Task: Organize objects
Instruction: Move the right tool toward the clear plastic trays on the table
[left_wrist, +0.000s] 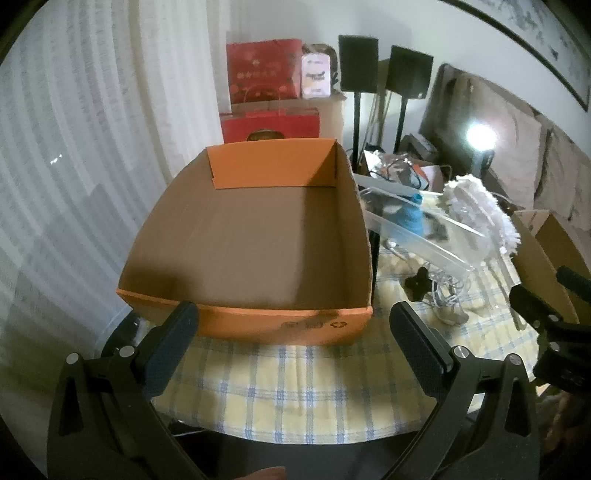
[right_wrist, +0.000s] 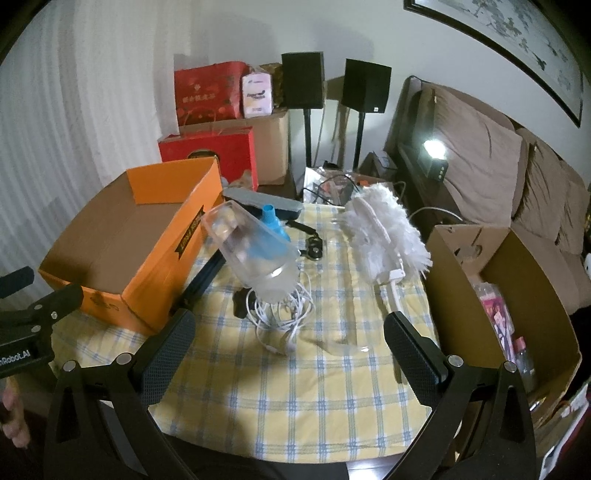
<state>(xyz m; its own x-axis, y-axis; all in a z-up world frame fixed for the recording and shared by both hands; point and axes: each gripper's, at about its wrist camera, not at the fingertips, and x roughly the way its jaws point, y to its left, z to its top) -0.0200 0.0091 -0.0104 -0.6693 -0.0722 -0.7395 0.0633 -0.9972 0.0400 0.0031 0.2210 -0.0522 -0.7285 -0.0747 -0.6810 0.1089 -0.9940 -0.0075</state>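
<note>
Tangling white cable (right_wrist: 284, 317), ends untraceable

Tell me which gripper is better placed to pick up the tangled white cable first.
Right, probably. The right gripper is open with the white cable just beyond its fingertips. The left gripper is open too but faces the orange box; in its view the cable lies off to the side.

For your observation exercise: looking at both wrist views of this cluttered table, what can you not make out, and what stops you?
- Print on the orange box: left wrist view, blurred.
- Black object beside that box: right wrist view, mostly hidden by the clear container.
- Contents of the brown carton: right wrist view, cut off by its wall and the picture's edge.
- White cable: ends lost in the tangle.
</note>
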